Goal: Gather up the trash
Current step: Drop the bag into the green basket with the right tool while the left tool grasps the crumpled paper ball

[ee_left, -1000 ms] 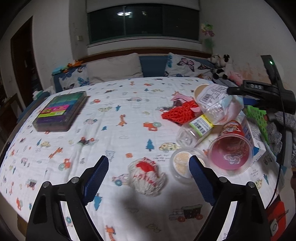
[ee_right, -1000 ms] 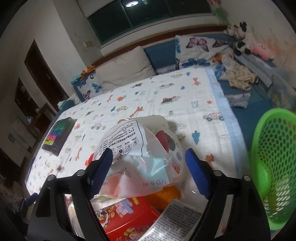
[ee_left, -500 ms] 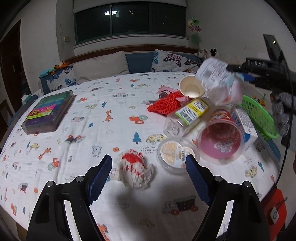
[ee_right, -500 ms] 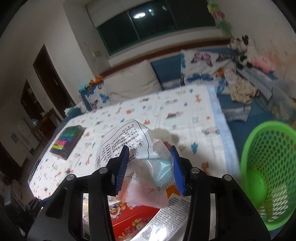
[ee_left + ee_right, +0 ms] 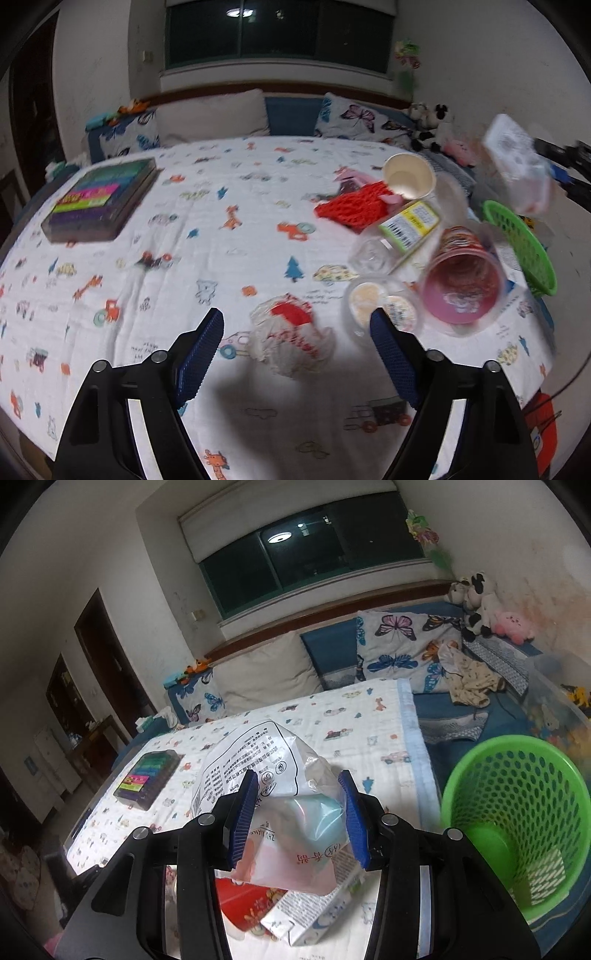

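1. Carrying one piece of trash is the step in hand: the right gripper (image 5: 297,812) has its jaws narrowed onto a crinkled clear plastic bag (image 5: 273,775) with printed text, both blue pads pressing its sides, and the bag hangs lifted clear of the bed (image 5: 332,716).
2. Relative to the green basket (image 5: 517,812), the held bag sits up and off to the left in the right wrist view, near the rim but not yet over the opening.
3. The basket stands just off the bed's right edge, and its mesh wall and floor look almost bare, so by this judgement the task is at an early stage.
4. The left gripper (image 5: 297,347) has its jaws wide, and they have just been closing a little, with nothing pressed between the pads.
5. A crumpled white-and-red wrapper (image 5: 291,336) lies on the sheet between those open fingers, well to the left of the basket in the left wrist view.
6. Closer to the basket lie a pink cup (image 5: 461,280), a round lidded tub (image 5: 384,306), a clear bottle (image 5: 399,236), a paper cup (image 5: 408,177) and a red mesh net (image 5: 354,210), all untouched.
7. The next move for the right hand probably calls for swinging the bag above the basket's mouth before spreading the jaws; the light, wide bag could catch on the rim.
8. The left hand would probably need to sink onto the wrapper and pinch it.
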Available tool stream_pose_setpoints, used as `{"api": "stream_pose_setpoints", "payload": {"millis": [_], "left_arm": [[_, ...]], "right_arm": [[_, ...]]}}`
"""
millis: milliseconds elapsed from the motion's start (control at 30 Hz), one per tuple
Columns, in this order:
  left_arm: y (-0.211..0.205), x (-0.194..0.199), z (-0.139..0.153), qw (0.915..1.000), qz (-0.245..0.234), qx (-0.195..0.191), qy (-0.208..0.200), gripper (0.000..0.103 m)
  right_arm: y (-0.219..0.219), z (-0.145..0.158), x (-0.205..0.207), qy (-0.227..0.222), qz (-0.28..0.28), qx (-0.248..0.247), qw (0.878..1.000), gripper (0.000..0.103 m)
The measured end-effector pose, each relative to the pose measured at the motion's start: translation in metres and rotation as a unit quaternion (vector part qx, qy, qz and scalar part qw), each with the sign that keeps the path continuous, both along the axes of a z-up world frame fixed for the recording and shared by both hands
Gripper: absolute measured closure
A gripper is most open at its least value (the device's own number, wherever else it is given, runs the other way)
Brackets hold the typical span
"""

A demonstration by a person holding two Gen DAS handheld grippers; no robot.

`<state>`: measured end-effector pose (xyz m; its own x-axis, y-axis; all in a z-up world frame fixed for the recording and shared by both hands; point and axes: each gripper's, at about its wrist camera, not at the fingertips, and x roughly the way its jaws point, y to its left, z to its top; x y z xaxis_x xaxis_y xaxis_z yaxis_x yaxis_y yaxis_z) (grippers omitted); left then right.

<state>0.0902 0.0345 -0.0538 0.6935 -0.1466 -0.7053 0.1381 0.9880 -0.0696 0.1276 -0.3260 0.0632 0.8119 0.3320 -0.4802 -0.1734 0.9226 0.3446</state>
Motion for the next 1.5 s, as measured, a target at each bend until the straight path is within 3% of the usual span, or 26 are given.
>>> {"api": "stream_pose_setpoints", "payload": {"millis": [133,267,467,667,867,1100,1367,1433,1500], "left_arm": [[0.005,0.009,-0.012,0.9997,0.005,-0.010,0.020,0.039],[0.008,0.015,-0.020,0.9990,0.004,-0.025,0.036,0.056],[0.008,0.011,-0.017,0.9992,0.003,-0.026,0.029,0.069],[0.004,-0.001,0.008,0.9995,0.001,-0.030,0.004,0.070],[-0.023,-0.005,0.051,0.9976,-0.041,-0.049,-0.028,0.070],[-0.089,0.011,0.081,0.9920,-0.104,-0.059,-0.038,0.070],[-0.174,0.032,0.094,0.9828,-0.173,-0.056,-0.032,0.070],[-0.195,0.038,0.096,0.9801,-0.188,-0.058,-0.027,0.070],[-0.216,0.043,0.099,0.9776,-0.201,-0.059,-0.024,0.070]], "right_arm": [[-0.005,-0.001,-0.012,0.000,-0.009,-0.004,1.000,0.057],[-0.019,-0.002,-0.021,0.004,-0.029,-0.011,1.000,0.057],[-0.050,-0.008,-0.034,0.013,-0.070,-0.013,0.997,0.057],[-0.086,-0.013,-0.047,0.018,-0.118,-0.021,0.993,0.057],[-0.124,-0.022,-0.049,0.031,-0.172,-0.044,0.984,0.057],[-0.162,-0.048,-0.041,0.054,-0.224,-0.089,0.969,0.057],[-0.199,-0.078,-0.023,0.084,-0.247,-0.109,0.959,0.054],[-0.203,-0.081,-0.020,0.085,-0.248,-0.112,0.958,0.043],[-0.206,-0.083,-0.018,0.084,-0.243,-0.110,0.960,0.039]]}}
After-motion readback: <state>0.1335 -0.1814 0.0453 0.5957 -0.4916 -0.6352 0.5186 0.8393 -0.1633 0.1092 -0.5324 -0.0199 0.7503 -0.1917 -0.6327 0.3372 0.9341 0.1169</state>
